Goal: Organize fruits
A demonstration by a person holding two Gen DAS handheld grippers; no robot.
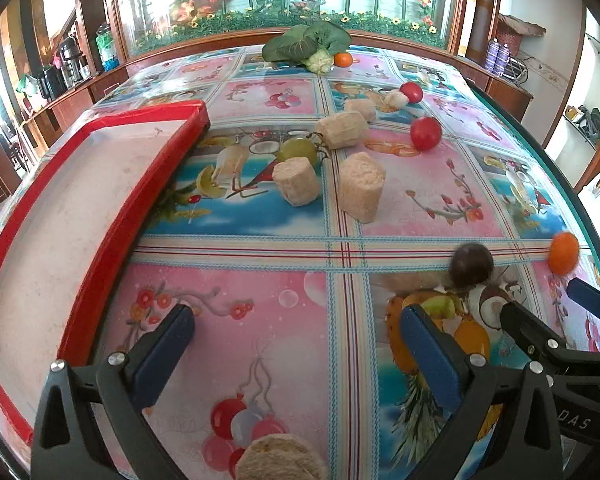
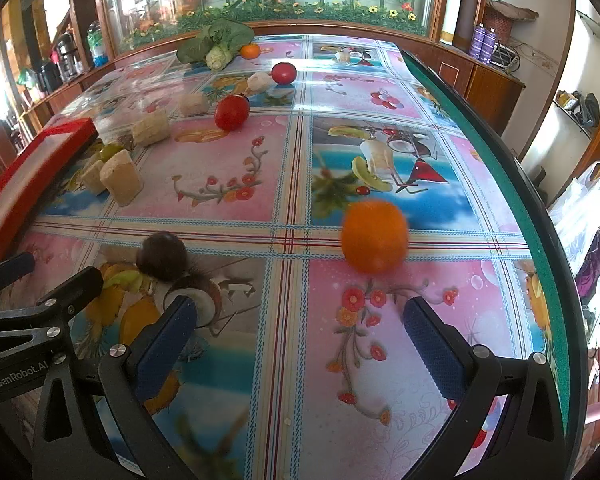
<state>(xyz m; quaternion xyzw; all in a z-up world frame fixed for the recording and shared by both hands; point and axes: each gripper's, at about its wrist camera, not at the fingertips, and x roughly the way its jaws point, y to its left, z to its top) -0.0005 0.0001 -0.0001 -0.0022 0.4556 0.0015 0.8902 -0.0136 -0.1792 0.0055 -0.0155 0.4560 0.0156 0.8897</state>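
A: Nearest first: the right gripper (image 2: 300,332) has its jaws spread wide with nothing between them, low over the tablecloth (image 2: 284,360). The left gripper (image 1: 296,344) is likewise wide apart and empty.

B: And the fruit?

A: The orange (image 2: 374,236) lies just ahead of the right gripper, slightly to its right of centre. It looks blurred, so it may be rolling. A dark round fruit (image 2: 162,256) sits ahead of the gripper's left finger.

B: The risk, then?

A: The orange is not far from the table's green edge (image 2: 500,184). A finger that nudges rather than straddles it would likely send it over.

B: Farther out?

A: Pale cut chunks (image 1: 296,182), a green fruit (image 1: 298,150), two tomatoes (image 2: 232,112), then a leafy vegetable (image 1: 308,40) with a second orange beside it. The red tray (image 1: 60,208) waits empty on the left.
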